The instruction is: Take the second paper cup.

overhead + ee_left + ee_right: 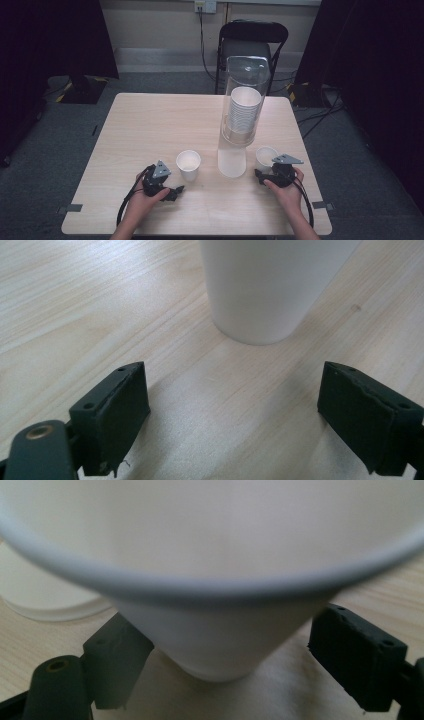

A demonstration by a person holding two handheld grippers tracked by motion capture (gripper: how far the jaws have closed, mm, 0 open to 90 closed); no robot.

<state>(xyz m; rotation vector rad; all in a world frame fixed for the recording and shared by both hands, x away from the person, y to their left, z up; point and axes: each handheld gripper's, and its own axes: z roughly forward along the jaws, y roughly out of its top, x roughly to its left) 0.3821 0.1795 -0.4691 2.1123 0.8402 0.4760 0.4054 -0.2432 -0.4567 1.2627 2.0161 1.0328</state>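
Plain white cup (215, 580) between right hand-held gripper (235, 655) pads; unlabelled.

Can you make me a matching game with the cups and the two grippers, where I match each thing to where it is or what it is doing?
Things:
1. left gripper
2. right gripper
3. stack of cups
4. folding chair

Places or states:
A. inside the clear tube
B. behind the table, by the wall
C. jaws on either side of a paper cup, one pad apart from it
D. jaws wide open, with a cup just ahead of them

Pairs: 1-D, 2-C, 3-A, 4-B
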